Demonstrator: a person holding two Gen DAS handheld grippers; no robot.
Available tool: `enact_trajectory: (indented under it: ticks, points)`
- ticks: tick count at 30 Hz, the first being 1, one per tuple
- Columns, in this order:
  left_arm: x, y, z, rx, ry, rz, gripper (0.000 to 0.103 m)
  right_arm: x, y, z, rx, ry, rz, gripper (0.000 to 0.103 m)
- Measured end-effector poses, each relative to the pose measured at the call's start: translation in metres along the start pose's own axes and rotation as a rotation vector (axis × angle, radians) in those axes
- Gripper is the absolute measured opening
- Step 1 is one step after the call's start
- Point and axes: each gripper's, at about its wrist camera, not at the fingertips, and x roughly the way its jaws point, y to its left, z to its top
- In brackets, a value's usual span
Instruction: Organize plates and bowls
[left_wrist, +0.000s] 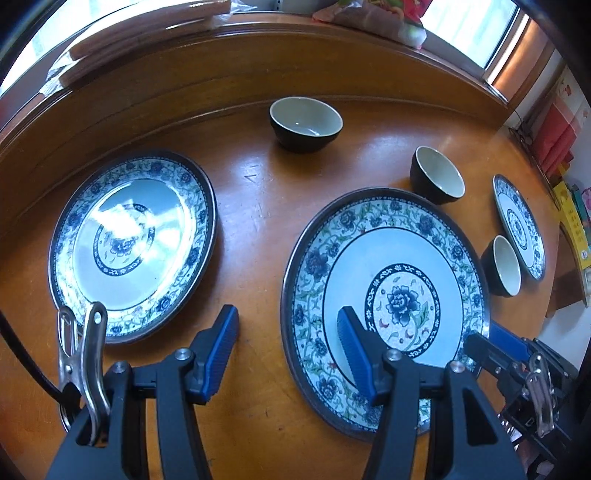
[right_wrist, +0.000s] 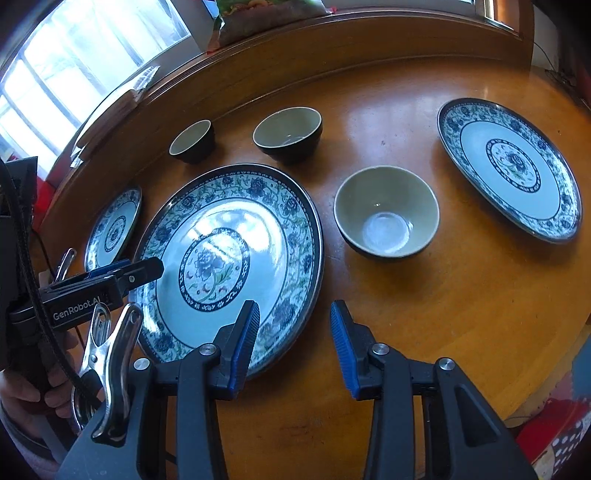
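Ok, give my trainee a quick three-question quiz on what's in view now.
1. How many bowls stand on the table?
2. True or false: a bowl sits on the middle plate.
3. The right hand-held gripper is: A) open, holding nothing; B) shut on a plate; C) shut on a bowl.
Key: 1. three; 2. false; 3. A.
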Motion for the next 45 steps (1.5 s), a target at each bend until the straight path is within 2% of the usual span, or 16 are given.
enact_trajectory:
  ticks: [10,18,24,28,30,35,41,45]
  points:
    - [0.008,-0.001,0.016,0.033,-0.016,-0.02,0.059,0.008,0.006,0.009,-0.027,-0.001,-0.002,0.041]
    - [0.012,-0.007,0.018,0.035,-0.029,-0.033,0.059,0.013,0.011,0.013,-0.06,-0.027,-0.003,0.041]
    - [0.014,-0.016,0.017,0.081,-0.042,-0.025,0.059,0.016,0.015,0.014,-0.094,-0.044,-0.013,0.041]
    - [0.016,-0.028,0.017,0.11,-0.045,-0.029,0.059,0.017,0.016,0.016,-0.11,-0.048,-0.021,0.036]
    - [0.017,-0.032,0.015,0.123,-0.052,-0.007,0.059,0.018,0.016,0.016,-0.108,-0.051,-0.029,0.035]
    - [0.017,-0.031,0.014,0.098,-0.045,-0.006,0.053,0.018,0.013,0.018,-0.084,-0.051,-0.026,0.03]
    - [0.012,-0.022,0.012,0.069,-0.03,-0.025,0.052,0.01,0.016,0.018,-0.088,-0.076,-0.023,0.03]
    - [0.0,-0.021,0.013,0.062,-0.047,-0.028,0.052,-0.002,0.015,0.02,-0.077,-0.099,-0.008,0.03]
